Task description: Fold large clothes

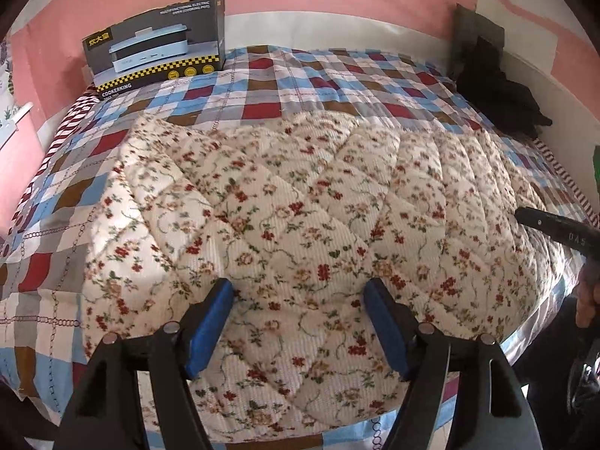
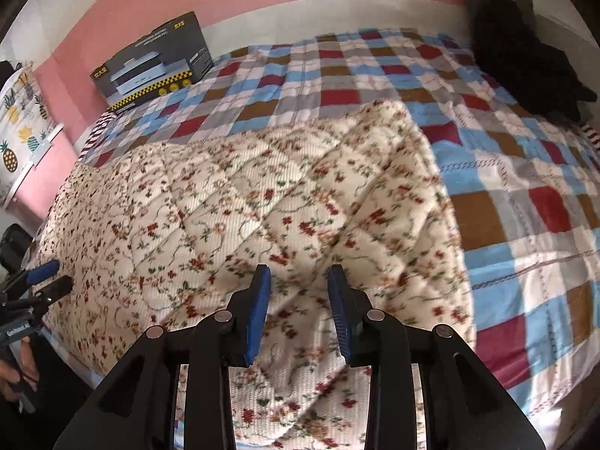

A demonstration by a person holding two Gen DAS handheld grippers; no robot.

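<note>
In the left wrist view, the left claw (image 1: 298,322) is hovering over the near edge of the floral quilt (image 1: 300,206), its blue pads standing wide apart with nothing pinched between them. The quilt is lying on the bed (image 1: 45,262), spread across the checked bedspread, with its long axis running left to right across the picture. The fabric is looking thick, padded and ribbed, stitched in diamonds, cream with small red flowers. A cardboard appliance box (image 1: 157,45) is sitting at the far left corner and a heap of black cloth (image 1: 495,93) at the far right. The right claw (image 1: 547,225) is poking in from the right edge, over the quilt's right end.

In the right wrist view, the right claw (image 2: 299,315) is pointing down at the quilt (image 2: 243,195) directly below and ahead, its jaws narrowly apart; the blur is keeping me from telling whether cloth is caught between them. The quilt's right-hand edge is lying just right of this claw, so this hand looks nearer that end. The left claw (image 2: 43,275) is showing at the far left.
</note>
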